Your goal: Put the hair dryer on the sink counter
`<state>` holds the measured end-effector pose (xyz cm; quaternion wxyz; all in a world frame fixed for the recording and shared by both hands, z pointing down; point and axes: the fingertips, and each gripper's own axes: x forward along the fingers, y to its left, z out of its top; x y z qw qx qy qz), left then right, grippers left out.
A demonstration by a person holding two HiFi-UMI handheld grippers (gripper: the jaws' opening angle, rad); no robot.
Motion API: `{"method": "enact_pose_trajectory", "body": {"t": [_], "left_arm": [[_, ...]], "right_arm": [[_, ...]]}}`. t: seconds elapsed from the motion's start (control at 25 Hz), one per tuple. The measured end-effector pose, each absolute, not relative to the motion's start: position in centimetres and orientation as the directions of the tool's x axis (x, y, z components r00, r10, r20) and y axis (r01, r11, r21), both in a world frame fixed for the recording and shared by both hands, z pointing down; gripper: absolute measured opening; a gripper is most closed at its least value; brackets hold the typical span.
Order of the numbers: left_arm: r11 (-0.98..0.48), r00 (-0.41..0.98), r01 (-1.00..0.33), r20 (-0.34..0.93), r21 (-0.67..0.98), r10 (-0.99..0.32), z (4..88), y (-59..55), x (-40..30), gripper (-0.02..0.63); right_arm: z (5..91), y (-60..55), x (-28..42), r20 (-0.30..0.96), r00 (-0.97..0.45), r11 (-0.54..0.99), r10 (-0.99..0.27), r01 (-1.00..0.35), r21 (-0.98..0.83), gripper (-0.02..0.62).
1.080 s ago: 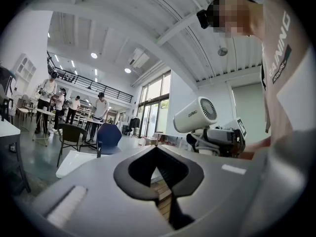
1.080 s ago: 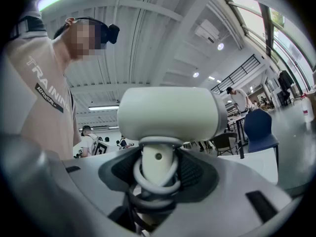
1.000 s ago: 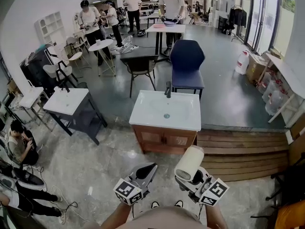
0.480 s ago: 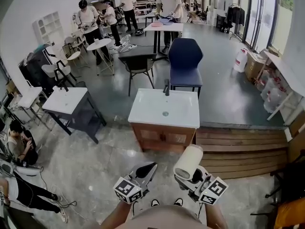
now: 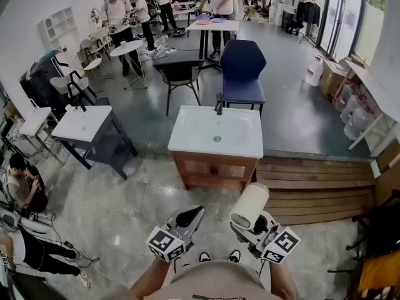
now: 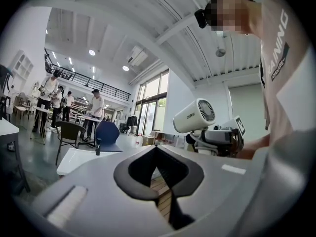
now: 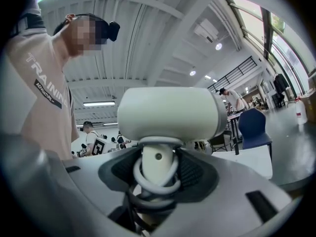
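Blue chair (image 5: 242,74) behind sink counter (image 5: 187,144)

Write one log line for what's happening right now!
stage: carrying | right claw: shut on hair dryer handle | left claw: shut, empty | sink counter: ahead, not reached

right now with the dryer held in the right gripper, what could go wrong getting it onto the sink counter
1. The right gripper clamps only the handle of the hair dryer, over the coiled cord. The bulky head sits above the jaws and might tip or slip.
2. The sink counter looks mostly basin with narrow flat rims, so the dryer could slide in or knock the faucet.
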<state>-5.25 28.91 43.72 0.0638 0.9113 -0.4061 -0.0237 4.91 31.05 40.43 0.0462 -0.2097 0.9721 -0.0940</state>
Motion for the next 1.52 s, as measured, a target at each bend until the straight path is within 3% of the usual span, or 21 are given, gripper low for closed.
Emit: {"method": "enact_pose_trajectory", "body": {"t": [0.72, 1.52], "left_arm": [[-0.717, 0.724, -0.678, -0.019, 0.162, -0.69, 44.5, 28.3, -8.4, 0.007], [-0.649, 0.659, -0.744, 0.014, 0.16, -0.752, 44.3, 21.1, -6.1, 0.008]], "right_arm": [[40.5, 31.0, 3.4, -0.016, -0.852, 0.838, -0.523, -0.511, -0.193, 0.218], [43.0, 22.4, 7.1, 0.007, -0.863, 0.834, -0.505, -0.49, -0.254, 0.218]]}}
